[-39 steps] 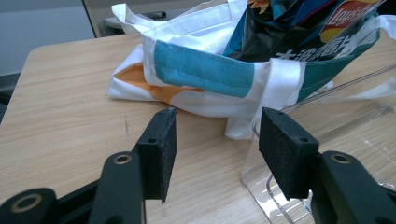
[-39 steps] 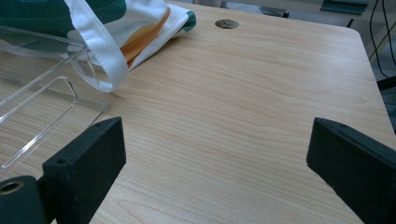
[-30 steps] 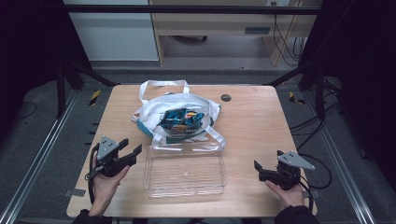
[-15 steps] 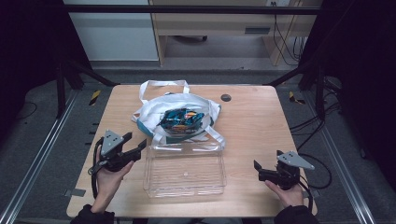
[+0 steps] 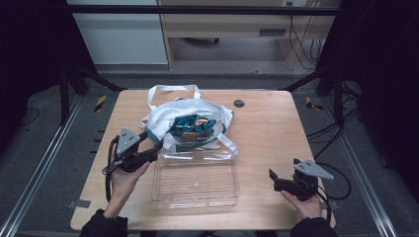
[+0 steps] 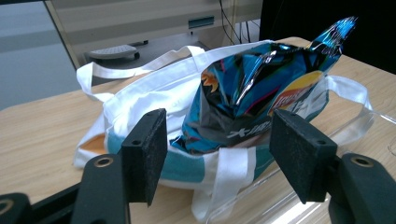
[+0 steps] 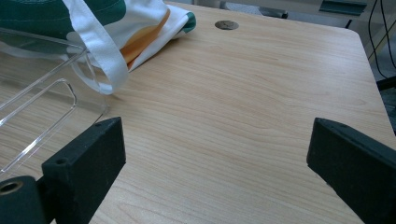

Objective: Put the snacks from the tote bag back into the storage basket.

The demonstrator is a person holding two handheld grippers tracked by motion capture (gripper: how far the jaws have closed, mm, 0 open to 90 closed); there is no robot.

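- Left gripper [image 5: 150,150]: held in the person's left hand [image 5: 123,173] at the left edge of the clear plastic tray [image 5: 195,200], it is pointing toward the tote bag [image 5: 158,121]. Its jaws have just been opening and are standing wide apart with nothing between them.
- In the left gripper view, the two black pads [image 6: 144,151] are framing the chip bag [image 6: 252,107] from a short way off, without touching it.
- Chip bag [image 5: 191,126]: blue and glossy, it is lying in the mouth of the white tote bag [image 6: 140,112], with one crinkled corner sticking up past the fabric.
- Tote bag: it is lying on the far half of the wooden table [image 5: 267,128], its near edge and one white strap [image 5: 228,143] reaching to the tray's far rim.
- Clear plastic tray: it is sitting just in front of the tote bag, between the two grippers.
- Right gripper [image 5: 273,177]: held in the right hand [image 5: 304,205] near the table's front right corner, well apart from the tray. Its jaws are standing wide apart over bare wood.
- In the right gripper view, the tray's corner [image 7: 42,93] and the strap [image 7: 100,51] are appearing at the upper left.
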